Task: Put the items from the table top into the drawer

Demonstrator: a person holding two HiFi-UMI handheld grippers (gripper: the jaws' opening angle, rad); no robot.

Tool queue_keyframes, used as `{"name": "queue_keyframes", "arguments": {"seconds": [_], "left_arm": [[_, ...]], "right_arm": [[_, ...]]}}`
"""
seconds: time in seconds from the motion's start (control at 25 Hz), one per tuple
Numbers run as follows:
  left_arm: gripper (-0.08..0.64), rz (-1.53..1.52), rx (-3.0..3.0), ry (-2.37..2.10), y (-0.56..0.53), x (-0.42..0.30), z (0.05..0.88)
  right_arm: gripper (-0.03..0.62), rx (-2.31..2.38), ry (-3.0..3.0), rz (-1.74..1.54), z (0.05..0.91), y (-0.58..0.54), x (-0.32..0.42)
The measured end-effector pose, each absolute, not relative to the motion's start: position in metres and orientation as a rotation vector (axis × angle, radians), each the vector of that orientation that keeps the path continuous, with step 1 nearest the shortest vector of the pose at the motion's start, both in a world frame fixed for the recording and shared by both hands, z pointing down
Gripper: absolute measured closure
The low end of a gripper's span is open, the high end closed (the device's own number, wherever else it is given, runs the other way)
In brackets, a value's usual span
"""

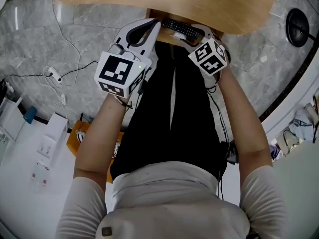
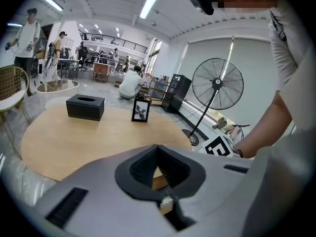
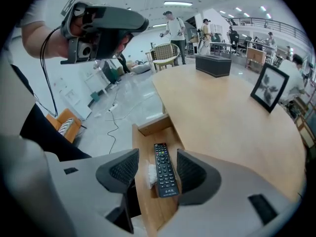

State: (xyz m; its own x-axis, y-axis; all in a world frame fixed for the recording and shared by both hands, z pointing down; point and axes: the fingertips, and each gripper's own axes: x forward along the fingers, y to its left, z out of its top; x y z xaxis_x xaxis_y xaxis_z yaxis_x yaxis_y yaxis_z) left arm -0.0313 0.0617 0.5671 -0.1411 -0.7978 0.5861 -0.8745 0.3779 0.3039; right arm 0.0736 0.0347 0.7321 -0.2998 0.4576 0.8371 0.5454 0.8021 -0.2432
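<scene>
Left tongs: closed, tips together, nothing gripped, pointing at the drawer edge.
Right tongs: spread wide and empty, hanging above the drawer with the remote below the gap.
Remote: the long black push-button remote control lies flat in the open light wooden drawer.
Beside it: a crumpled white scrap lies against its side.
Counter: the round light wooden counter carries a black rectangular tissue box and an upright black-framed picture.
</scene>
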Motion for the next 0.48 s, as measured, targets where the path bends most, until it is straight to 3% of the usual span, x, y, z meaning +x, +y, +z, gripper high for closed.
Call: {"name": "queue_keyframes", "arguments": {"seconds": [0.28,0.48], "left_arm": [[0.551,0.15,1.458,-2.008,0.061,-0.041,0.5],[0.551,0.154,1.497,-2.043,0.062,-0.034,0.438]], "right_arm": [[0.345,-0.687,-2.062,-0.087,0.641,0.021,0.048],[0.397,-0.647,-2.19,-0.082,0.537,0.01,0.04]]}}
